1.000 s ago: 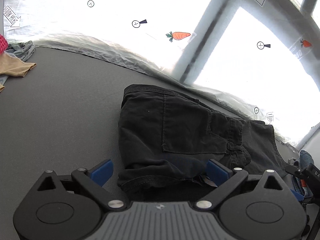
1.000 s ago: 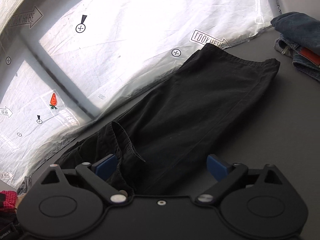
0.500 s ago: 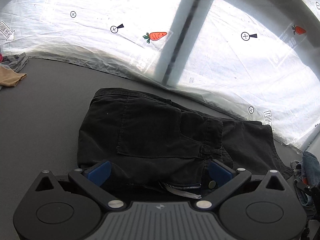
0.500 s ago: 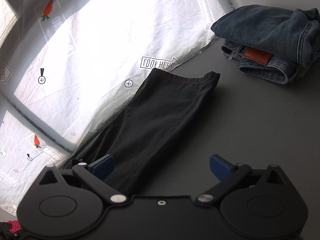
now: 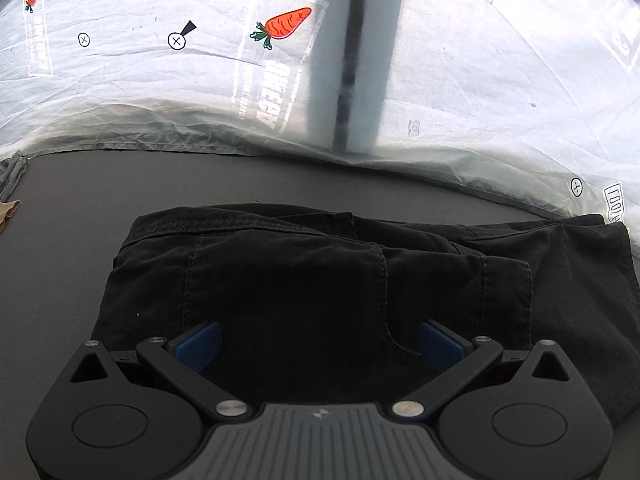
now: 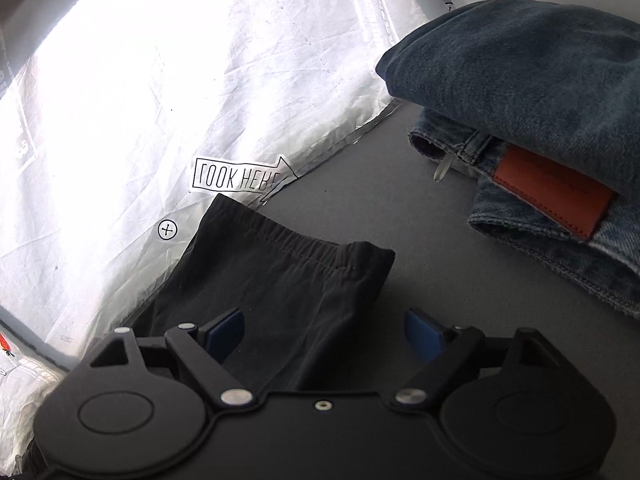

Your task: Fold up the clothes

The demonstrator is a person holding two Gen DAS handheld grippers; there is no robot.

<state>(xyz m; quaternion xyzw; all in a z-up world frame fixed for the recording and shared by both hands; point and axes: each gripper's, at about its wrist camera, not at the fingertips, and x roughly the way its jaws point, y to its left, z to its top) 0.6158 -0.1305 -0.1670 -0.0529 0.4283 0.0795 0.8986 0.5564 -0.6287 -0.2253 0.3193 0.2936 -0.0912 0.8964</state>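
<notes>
Black pants (image 5: 320, 280) on grey table (image 5: 120, 184), fingers of left gripper (image 5: 320, 344) and right gripper (image 6: 324, 332) spread, empty.

A grey table (image 5: 120, 184) meets backlit white plastic sheeting (image 5: 480, 80) printed with carrots.

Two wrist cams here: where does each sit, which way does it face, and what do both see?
Left wrist: rides the left gripper, looks forward along its open blue fingers over the waist end of the black trousers toward the white plastic sheet.
Right wrist: rides the right gripper, open, looks over the trousers' leg hem toward the folded jeans and the sheet.
Shared: the same black trousers, the grey table, the sheet. No hand or arm shows.
</notes>
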